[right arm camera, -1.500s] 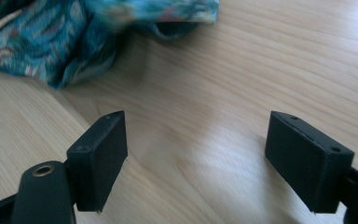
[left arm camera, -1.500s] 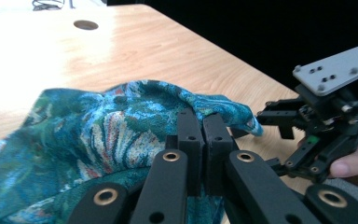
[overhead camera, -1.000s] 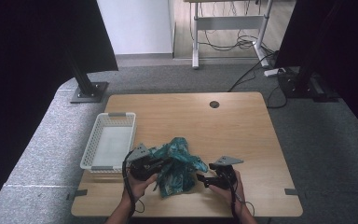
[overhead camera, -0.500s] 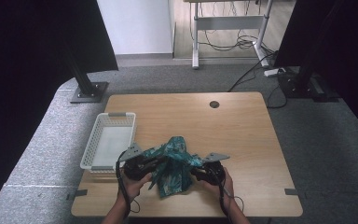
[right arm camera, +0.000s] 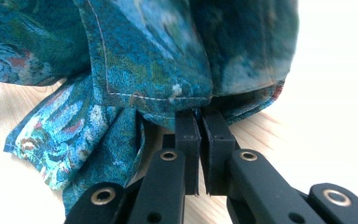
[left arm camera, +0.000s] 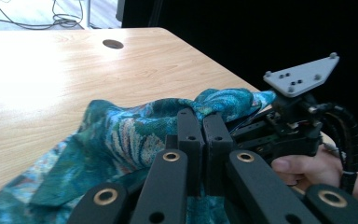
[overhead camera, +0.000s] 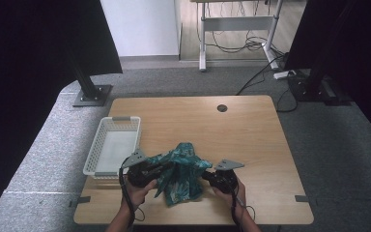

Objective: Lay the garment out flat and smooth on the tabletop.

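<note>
Left tongs [left arm camera: 200,135]: jaws together, clamped on a fold of the teal patterned cloth [overhead camera: 181,171]; in the left gripper view the fabric bunches up right at the tips. Right tongs [right arm camera: 199,128]: jaws nearly closed with a thin gap, a hemmed edge of the cloth pinched at the tips and the rest hanging over them, so clamped on cloth too.

Landmark = the cloth. Left tongs [overhead camera: 162,168] sit at its left edge, right tongs [overhead camera: 206,175] at its right edge, both touching it. Cloth is crumpled, raised between the two grips, lower part draped down onto the worktop [overhead camera: 251,140] toward the person. Long axis looks roughly left–right, running grip to grip, with a peak bunched on the far side. Neither hand is nearer; each holds its own end. Left hand [overhead camera: 136,191] and right hand [overhead camera: 229,191] are just on the near side of the cloth.

White basket [overhead camera: 111,151] is left of the cloth, just beside the left tongs, looks empty. Round hole [overhead camera: 221,108] in the worktop lies well beyond the cloth, far side.

Judgement: likely spreading or folding; the next move turns on pulling the two grips apart along that left–right axis, or carrying the cloth leftward to the basket.
</note>
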